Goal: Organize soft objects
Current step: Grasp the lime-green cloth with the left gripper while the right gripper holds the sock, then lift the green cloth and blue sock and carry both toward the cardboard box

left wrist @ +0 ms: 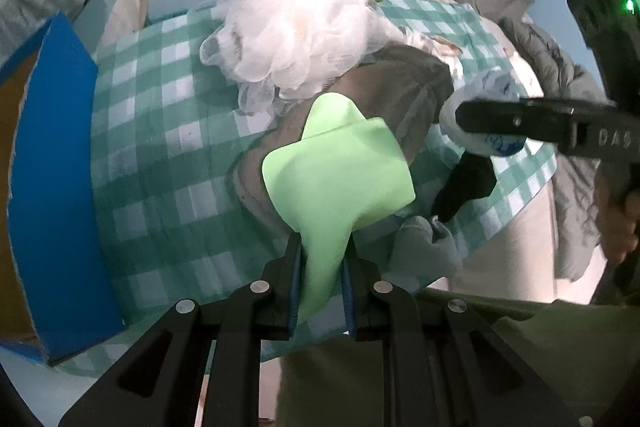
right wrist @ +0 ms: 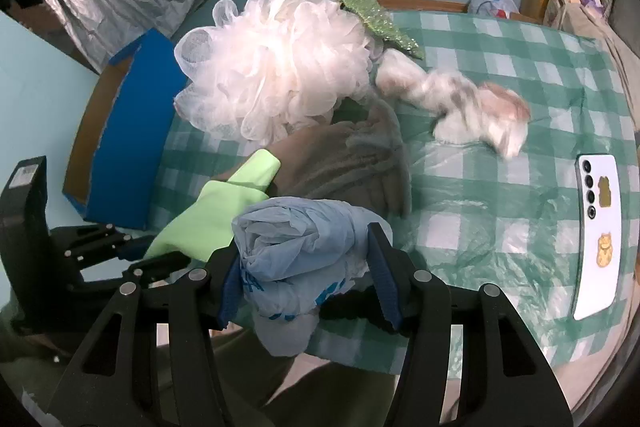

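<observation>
My left gripper (left wrist: pixel 322 259) is shut on a light green foam sponge (left wrist: pixel 340 171) and holds it above a brown fleece cloth (left wrist: pixel 396 95); the sponge also shows in the right wrist view (right wrist: pixel 208 215). My right gripper (right wrist: pixel 306 259) is shut on a bunched pale blue plastic bag (right wrist: pixel 300 247), seen from the left wrist view (left wrist: pixel 480 115) at the right. A white mesh bath pouf (left wrist: pixel 296 15) lies behind the cloth, also in the right wrist view (right wrist: pixel 276 67). A blue cardboard box (left wrist: pixel 56 187) stands at the table's left edge.
The table has a green checked cloth (right wrist: pixel 500 67). On it lie a white phone (right wrist: pixel 596 235), a fluffy white and brown scrap (right wrist: pixel 476 111), a glittery green leaf (right wrist: pixel 376 23), a black item (left wrist: pixel 468 187) and a grey sock (left wrist: pixel 428 247). A bed with grey bedding (left wrist: pixel 560 75) is beyond.
</observation>
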Demonstrator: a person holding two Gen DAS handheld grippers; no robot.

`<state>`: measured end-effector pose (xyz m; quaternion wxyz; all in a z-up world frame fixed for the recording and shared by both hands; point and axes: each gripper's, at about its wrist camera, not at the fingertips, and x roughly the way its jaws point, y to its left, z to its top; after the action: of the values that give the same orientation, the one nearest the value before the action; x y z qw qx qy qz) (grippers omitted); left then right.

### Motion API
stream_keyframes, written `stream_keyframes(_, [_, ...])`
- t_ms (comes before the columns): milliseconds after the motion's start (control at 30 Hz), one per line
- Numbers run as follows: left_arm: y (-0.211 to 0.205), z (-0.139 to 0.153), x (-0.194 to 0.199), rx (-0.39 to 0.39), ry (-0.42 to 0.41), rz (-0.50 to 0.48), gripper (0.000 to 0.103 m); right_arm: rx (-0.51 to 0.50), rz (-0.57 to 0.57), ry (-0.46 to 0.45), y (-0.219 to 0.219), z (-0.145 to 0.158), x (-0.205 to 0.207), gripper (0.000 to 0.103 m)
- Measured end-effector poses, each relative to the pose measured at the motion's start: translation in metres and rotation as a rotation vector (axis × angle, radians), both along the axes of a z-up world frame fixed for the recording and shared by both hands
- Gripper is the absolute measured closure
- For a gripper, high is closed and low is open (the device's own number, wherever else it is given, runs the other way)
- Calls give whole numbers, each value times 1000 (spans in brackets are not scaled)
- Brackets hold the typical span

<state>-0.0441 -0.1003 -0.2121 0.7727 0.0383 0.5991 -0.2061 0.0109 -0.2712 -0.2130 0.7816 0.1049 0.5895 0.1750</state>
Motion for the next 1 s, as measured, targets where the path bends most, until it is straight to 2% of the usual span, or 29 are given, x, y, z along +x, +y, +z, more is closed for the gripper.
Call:
stream_keyframes(100, [6, 1, 1, -32, 20, 23, 85, -2, 7, 2, 3, -2, 2, 47])
stream_keyframes(267, [13, 1, 5, -32, 19, 54, 87, 0, 11, 8, 7, -4, 4, 48])
stream_keyframes(333, [16, 1, 7, -26, 18, 57, 96, -2, 14, 2, 8, -3, 4, 47])
stream_keyframes(633, [19, 26, 10, -24, -54, 62, 99, -19, 43, -61, 16, 21, 5, 48])
stream_keyframes(1000, [26, 65, 20, -36, -142, 84, 99, -31, 53, -97, 27, 42, 10, 48])
